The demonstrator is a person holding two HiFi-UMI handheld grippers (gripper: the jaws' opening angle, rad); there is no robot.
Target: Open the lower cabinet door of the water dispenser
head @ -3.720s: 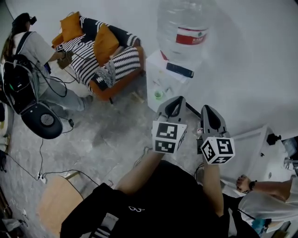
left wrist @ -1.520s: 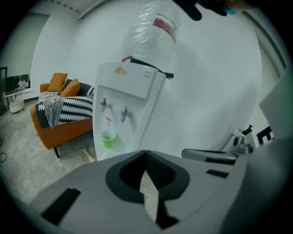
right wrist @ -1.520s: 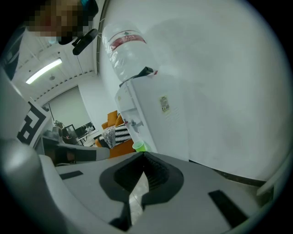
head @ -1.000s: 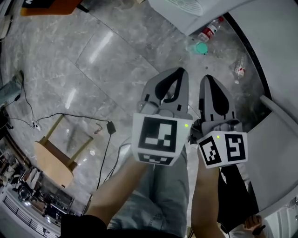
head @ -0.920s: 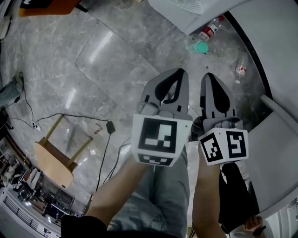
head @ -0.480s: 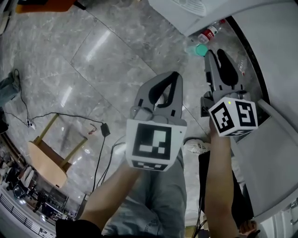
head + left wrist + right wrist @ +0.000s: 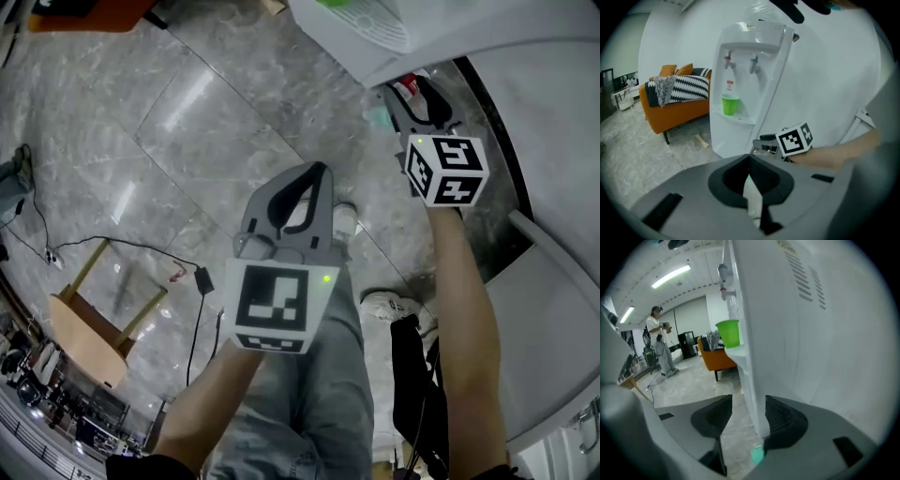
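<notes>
I stood over the grey stone floor [image 7: 169, 122] with my right tongs [image 7: 412, 89] reached out to the foot of the water dispenser [image 7: 375, 28], low beside the white wall. Their jaws had just been opening and stood wide apart. From the right gripper view, the tongs [image 7: 749, 404] straddled the front corner of the water dispenser [image 7: 797, 333]: that white edge ran down between the two jaws, close to the right-hand one, with floor showing between it and the left-hand one. Neither pad pressed on it, so I gripped nothing. A small teal thing [image 7: 757, 454] lay on the floor just below the jaws.

My left tongs [image 7: 319, 171] hung back, nearer my legs and well apart from the machine. Their jaws were closed tip to tip with nothing between them; the left gripper view showed the same [image 7: 749, 157].

From that view the water dispenser [image 7: 750, 70] stood upright against the wall, a green cup [image 7: 730, 104] on its shelf under the two taps. The lower cabinet door [image 7: 726, 138] was the plain white front under that shelf, and it looked closed. My right tongs [image 7: 761, 140] were beside its bottom right corner.

An orange sofa [image 7: 679, 101] stood to the left of the machine. A person [image 7: 660, 350] stood far off across the room, and a wooden stool [image 7: 84, 323] sat behind me to my left.
</notes>
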